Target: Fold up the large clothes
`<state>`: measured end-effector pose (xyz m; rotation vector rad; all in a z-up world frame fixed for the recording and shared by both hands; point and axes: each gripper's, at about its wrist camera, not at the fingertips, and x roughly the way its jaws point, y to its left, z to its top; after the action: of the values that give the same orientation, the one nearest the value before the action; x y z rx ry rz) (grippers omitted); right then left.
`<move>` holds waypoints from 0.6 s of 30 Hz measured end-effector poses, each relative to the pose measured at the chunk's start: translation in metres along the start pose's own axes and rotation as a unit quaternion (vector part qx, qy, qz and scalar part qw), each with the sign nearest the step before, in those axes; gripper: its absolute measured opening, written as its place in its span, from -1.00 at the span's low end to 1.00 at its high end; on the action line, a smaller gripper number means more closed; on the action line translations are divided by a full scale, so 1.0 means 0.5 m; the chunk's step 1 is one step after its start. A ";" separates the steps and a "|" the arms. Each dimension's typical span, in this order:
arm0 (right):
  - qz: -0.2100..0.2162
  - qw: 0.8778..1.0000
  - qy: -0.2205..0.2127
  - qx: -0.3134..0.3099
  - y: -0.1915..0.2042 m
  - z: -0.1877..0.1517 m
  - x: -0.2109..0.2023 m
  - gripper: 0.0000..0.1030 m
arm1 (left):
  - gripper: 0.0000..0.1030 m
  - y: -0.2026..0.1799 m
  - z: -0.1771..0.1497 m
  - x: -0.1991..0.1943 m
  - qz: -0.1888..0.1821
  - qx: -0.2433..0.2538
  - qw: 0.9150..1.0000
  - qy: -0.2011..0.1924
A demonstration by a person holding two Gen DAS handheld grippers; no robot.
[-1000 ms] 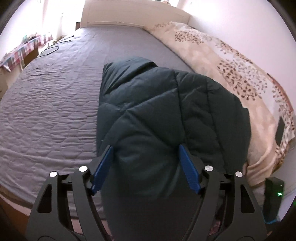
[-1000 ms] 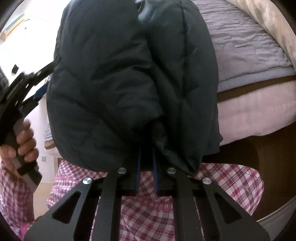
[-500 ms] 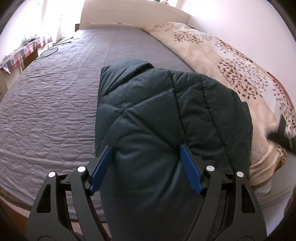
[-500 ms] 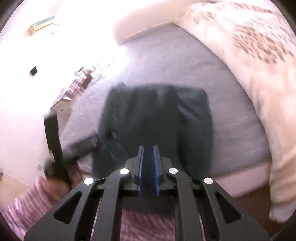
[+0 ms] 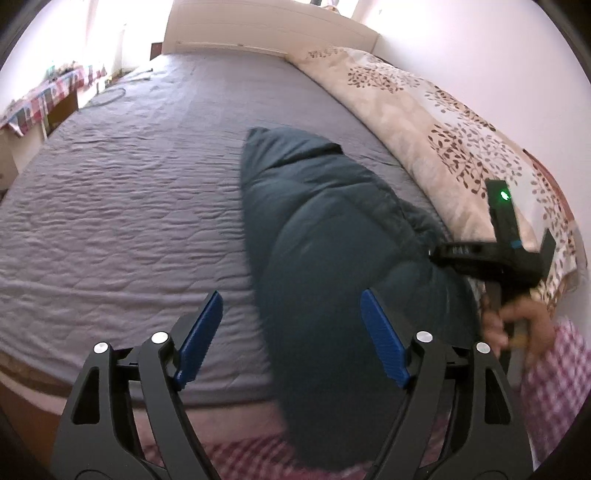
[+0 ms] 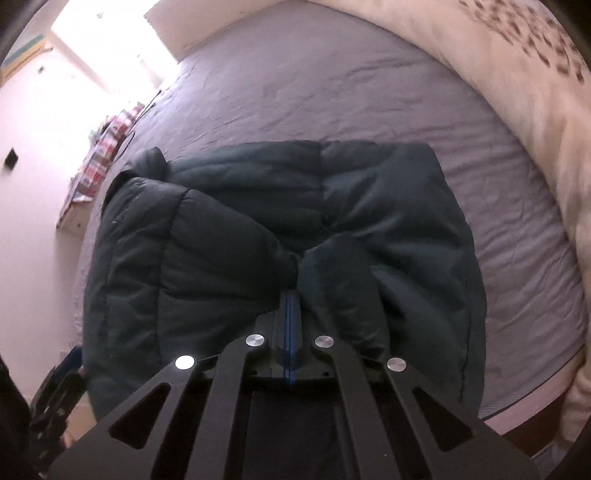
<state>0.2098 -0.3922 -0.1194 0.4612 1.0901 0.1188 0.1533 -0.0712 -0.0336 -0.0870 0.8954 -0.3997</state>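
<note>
A dark teal puffer jacket (image 5: 332, 240) lies bunched on the grey bed near its front edge. In the right wrist view the jacket (image 6: 258, 206) spreads wide, with folds bulging toward the camera. My left gripper (image 5: 291, 336) is open and its jaws are still opening. Its right pad overlaps the jacket's side and its left pad stands clear over the bedspread. My right gripper (image 6: 291, 295) is shut, blue pads together, with the tips in a crease of the jacket. Whether fabric is pinched there is hidden. A hand holds the right gripper (image 5: 436, 253) at the jacket's right side.
The grey quilted bedspread (image 5: 129, 221) covers most of the bed. A cream leaf-print duvet (image 5: 443, 122) runs along its right side. A side table with a plaid cloth (image 5: 44, 99) stands far left. A pale headboard (image 5: 258, 33) is at the back. Plaid clothing (image 5: 554, 369) shows bottom right.
The jacket went from hanging in the right gripper to lying on the bed. The right gripper swung up over it and closed. The left gripper's pads came off the jacket and spread wider.
</note>
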 end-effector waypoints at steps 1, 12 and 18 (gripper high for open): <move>0.004 1.000 0.001 0.003 -0.003 -0.005 0.000 -1.00 | 0.57 0.011 -0.016 -0.022 0.010 0.011 1.000 -0.002; -0.011 1.000 -0.006 -0.006 0.007 -0.008 0.010 -1.00 | 0.61 -0.005 -0.204 -0.072 0.018 0.127 0.988 0.092; -0.025 1.000 -0.008 -0.008 0.021 -0.012 0.011 -1.00 | 0.61 -0.071 -0.206 -0.019 0.006 0.183 0.978 0.098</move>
<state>0.2087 -0.3792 -0.1220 0.4199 1.0836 0.0795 0.0574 -0.0908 -0.0828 0.2999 1.0012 -0.5627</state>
